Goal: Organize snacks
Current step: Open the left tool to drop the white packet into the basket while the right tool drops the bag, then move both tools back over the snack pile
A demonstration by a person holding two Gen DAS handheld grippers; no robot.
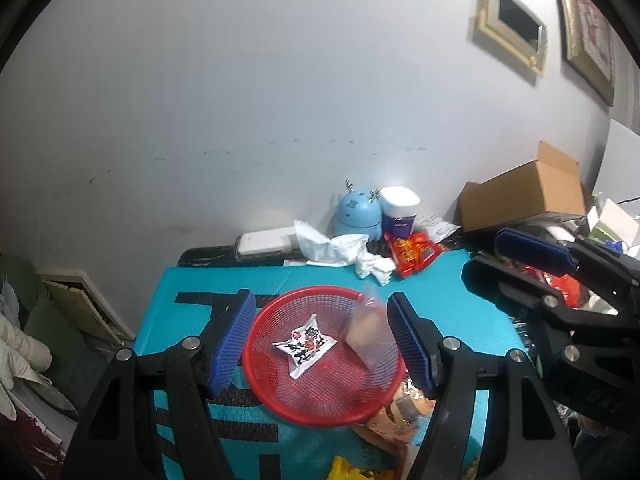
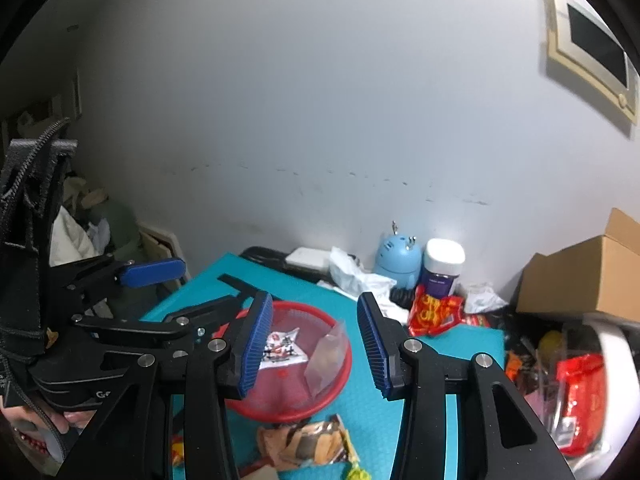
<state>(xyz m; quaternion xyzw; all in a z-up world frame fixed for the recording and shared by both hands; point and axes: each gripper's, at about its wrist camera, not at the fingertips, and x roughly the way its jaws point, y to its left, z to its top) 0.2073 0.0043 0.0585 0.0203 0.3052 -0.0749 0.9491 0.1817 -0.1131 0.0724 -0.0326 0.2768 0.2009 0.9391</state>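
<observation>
left gripper (image 1: 322,344): jaws apart, empty, angled down | right gripper (image 2: 316,344): jaws apart, empty, angled down

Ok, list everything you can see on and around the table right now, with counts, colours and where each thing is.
Basket: one, red mesh, centre of the teal mat.
White printed snack packet: one, inside basket.
Clear packet: one, leaning on basket's right inner wall.
Orange-brown wrappers: pile, in front of basket.
Red snack bag: one, behind basket.
Blue round gadget: one, by wall.
White-lidded purple jar: one, beside gadget.
Cardboard box: one, brown, far right.
Left hand-held gripper: open.
Right hand-held gripper: open.
</observation>
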